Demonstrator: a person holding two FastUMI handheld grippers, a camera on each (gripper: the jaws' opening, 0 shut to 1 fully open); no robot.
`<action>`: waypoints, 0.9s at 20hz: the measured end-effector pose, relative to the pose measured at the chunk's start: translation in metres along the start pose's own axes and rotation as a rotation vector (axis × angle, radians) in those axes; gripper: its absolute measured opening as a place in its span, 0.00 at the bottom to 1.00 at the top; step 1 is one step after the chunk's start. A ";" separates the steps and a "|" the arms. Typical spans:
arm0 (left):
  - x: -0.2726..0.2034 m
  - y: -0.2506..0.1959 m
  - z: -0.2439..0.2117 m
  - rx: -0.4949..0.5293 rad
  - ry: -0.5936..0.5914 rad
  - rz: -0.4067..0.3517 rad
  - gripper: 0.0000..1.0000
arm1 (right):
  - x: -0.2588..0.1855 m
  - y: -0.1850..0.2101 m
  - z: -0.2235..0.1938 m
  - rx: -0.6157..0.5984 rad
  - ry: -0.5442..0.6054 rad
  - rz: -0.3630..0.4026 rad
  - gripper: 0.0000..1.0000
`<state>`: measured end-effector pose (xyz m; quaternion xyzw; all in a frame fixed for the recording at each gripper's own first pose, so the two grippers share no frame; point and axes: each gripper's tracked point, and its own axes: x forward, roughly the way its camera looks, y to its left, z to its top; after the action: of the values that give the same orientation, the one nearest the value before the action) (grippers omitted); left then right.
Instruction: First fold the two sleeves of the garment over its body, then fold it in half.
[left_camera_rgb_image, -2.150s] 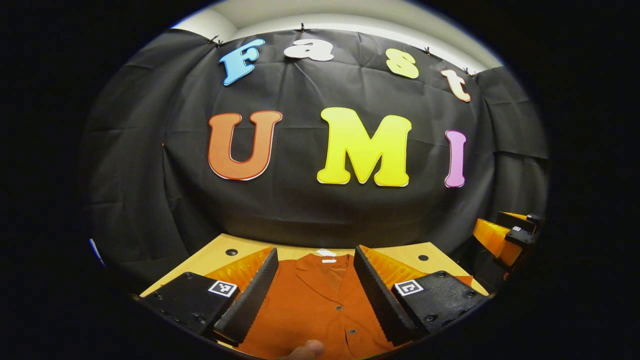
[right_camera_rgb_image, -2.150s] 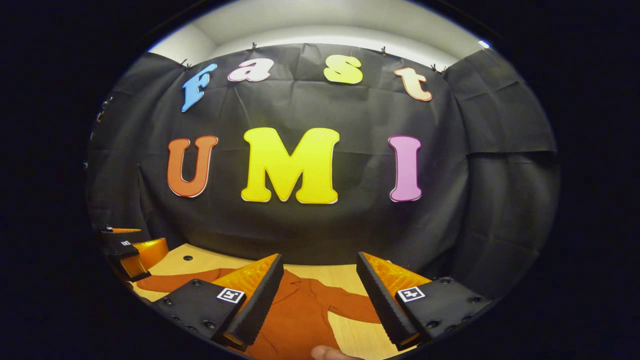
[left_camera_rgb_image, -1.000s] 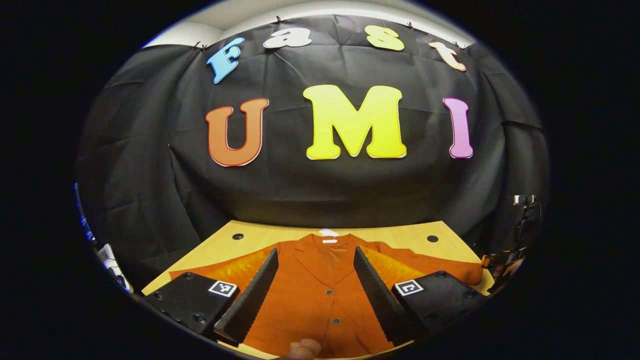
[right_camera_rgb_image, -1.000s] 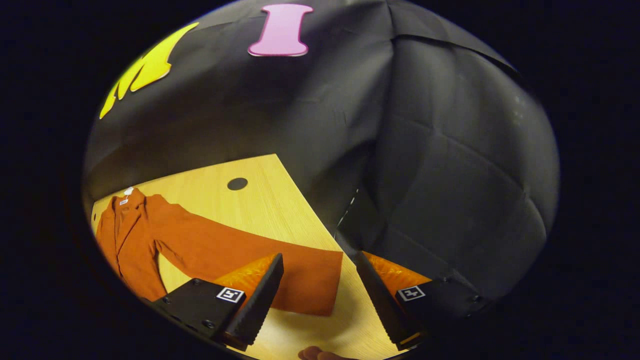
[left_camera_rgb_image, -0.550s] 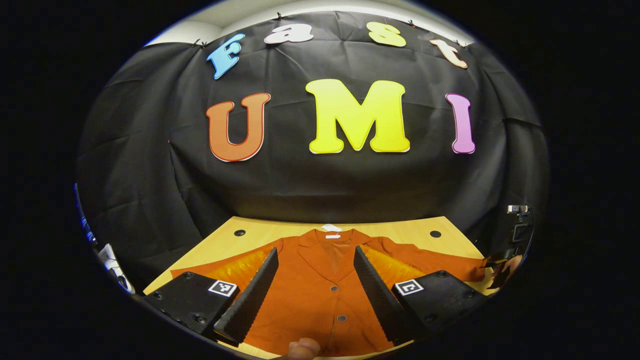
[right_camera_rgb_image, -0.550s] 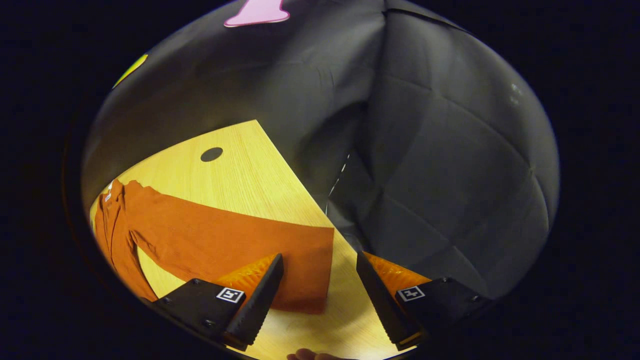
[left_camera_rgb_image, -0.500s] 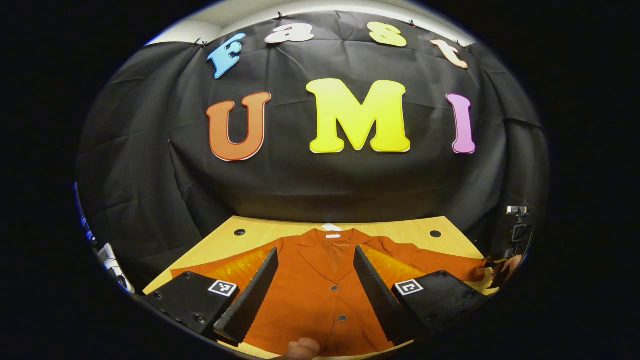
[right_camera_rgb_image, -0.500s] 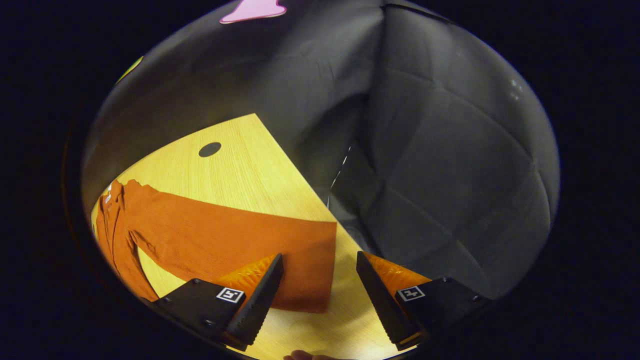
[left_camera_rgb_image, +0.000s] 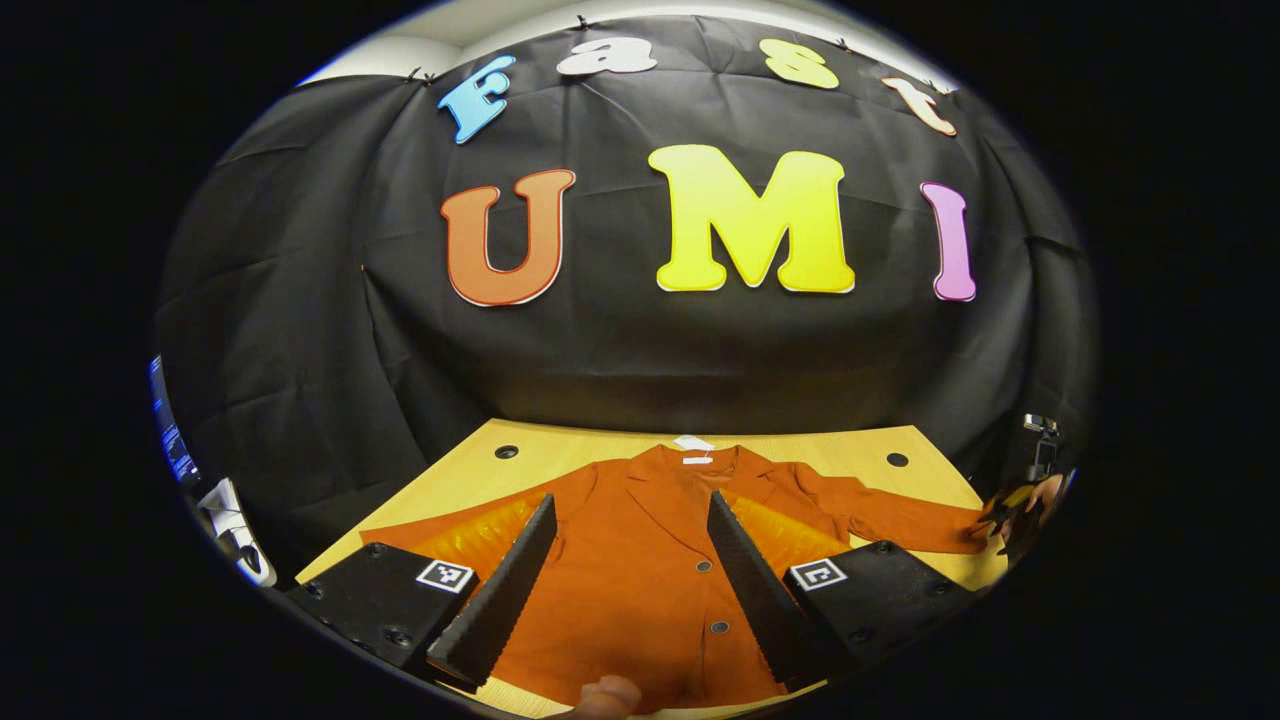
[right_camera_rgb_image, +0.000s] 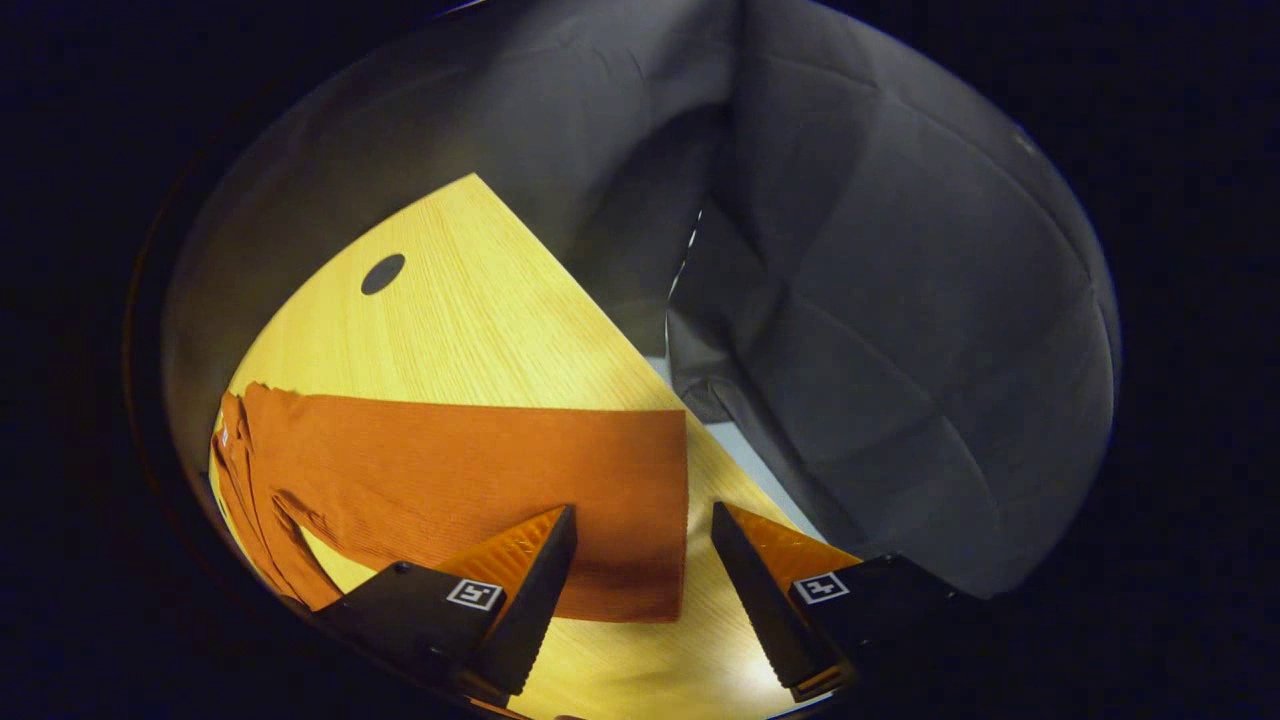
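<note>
Left gripper view: wooden table (left_camera_rgb_image: 470, 478), black cloth wall (left_camera_rgb_image: 300, 330).

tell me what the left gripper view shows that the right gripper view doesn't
Left gripper view: the garment front with buttons, collar and white tag, the open left tongs above it, and the right tongs far off at a sleeve end.
Right gripper view: the cuff close up, seen between the open right tongs' fingers, plus the table's side edge.
Shared: the orange garment, its spread right sleeve, and the wooden table.
</note>
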<state>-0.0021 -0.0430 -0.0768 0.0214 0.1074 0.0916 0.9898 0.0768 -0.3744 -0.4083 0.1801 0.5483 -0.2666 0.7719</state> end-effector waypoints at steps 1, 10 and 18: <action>0.000 0.001 0.000 -0.003 -0.001 -0.001 0.99 | -0.001 0.000 0.000 0.004 0.045 -0.003 0.89; -0.004 0.021 -0.017 0.003 0.033 0.020 0.99 | 0.004 -0.004 0.008 0.102 0.304 -0.031 0.72; -0.009 0.044 -0.019 0.001 0.031 0.040 0.99 | -0.002 0.009 0.009 0.198 0.285 0.000 0.06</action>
<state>-0.0229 -0.0009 -0.0906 0.0226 0.1224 0.1119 0.9859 0.0884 -0.3722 -0.4034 0.2914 0.6231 -0.2910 0.6649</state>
